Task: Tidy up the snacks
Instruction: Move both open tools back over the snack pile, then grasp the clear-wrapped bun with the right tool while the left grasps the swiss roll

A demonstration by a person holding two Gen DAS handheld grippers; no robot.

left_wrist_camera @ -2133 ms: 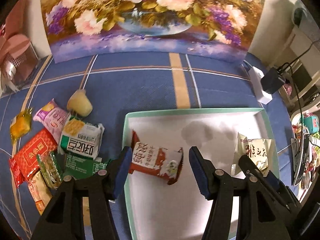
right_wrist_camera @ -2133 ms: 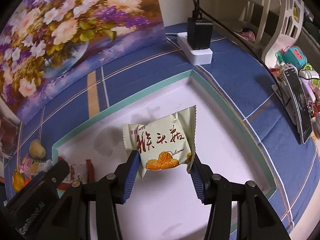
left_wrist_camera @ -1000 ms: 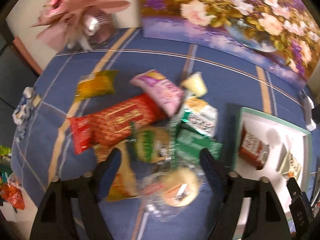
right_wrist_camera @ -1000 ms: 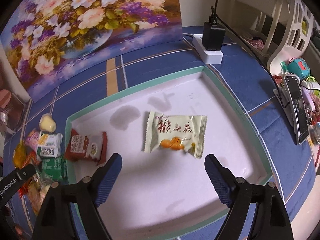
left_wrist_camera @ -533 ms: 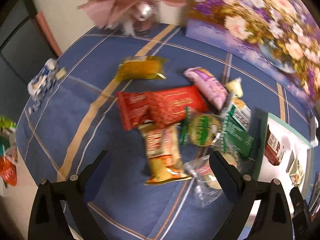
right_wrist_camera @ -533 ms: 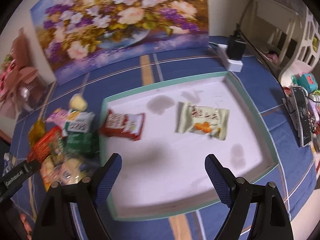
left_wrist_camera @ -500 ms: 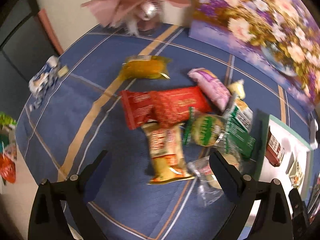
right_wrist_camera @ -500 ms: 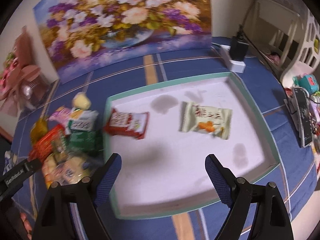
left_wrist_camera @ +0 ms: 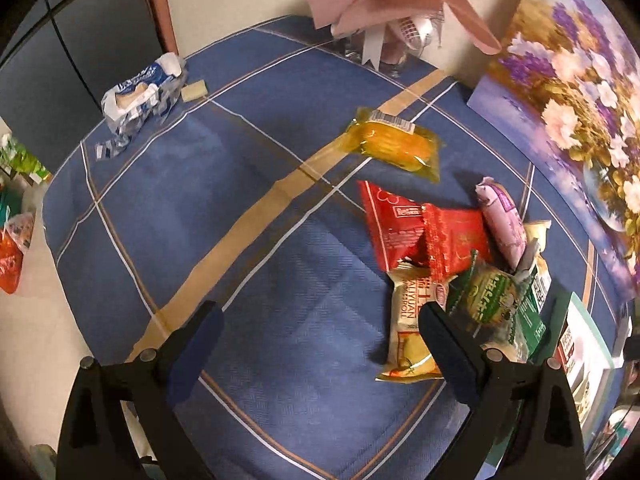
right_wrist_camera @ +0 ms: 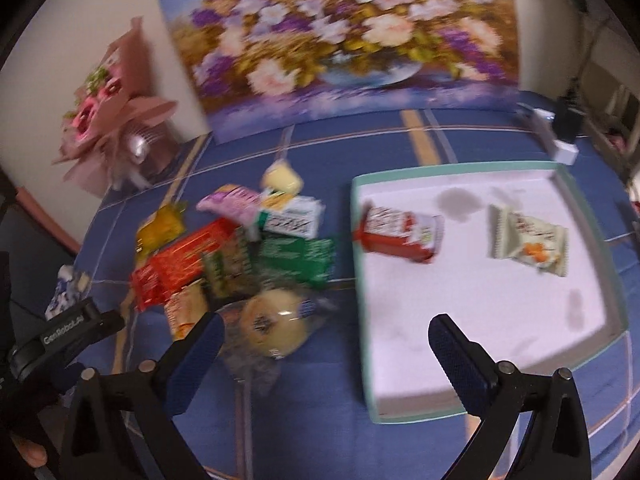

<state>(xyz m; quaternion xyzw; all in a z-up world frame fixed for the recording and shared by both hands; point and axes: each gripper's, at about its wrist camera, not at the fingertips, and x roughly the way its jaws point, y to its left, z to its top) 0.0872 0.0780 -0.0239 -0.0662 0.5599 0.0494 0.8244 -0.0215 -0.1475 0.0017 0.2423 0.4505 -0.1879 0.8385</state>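
**Two packets in the tray, the rest heaped on the cloth**

A red-and-white packet [right_wrist_camera: 400, 234] and a pale green packet [right_wrist_camera: 528, 240] lay apart in the white tray [right_wrist_camera: 472, 360]. The snack pile [right_wrist_camera: 240, 256] sat just left of it on the blue tablecloth [left_wrist_camera: 248, 240]. The left gripper [left_wrist_camera: 320, 344] gaped wide over bare cloth; the right gripper's [right_wrist_camera: 324, 344] jaws were opening, nothing between them.

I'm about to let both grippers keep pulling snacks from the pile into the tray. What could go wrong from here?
1. The snack pile is overlapped: the red packet lies partly on the yellow-and-red packet, so a grab may drag neighbours.
2. The left gripper is open over bare cloth with the pile at its right finger; closing here would probably catch nothing.
3. The right gripper is opening, empty, straddling the tray edge; the view is blurred, so aim is uncertain.
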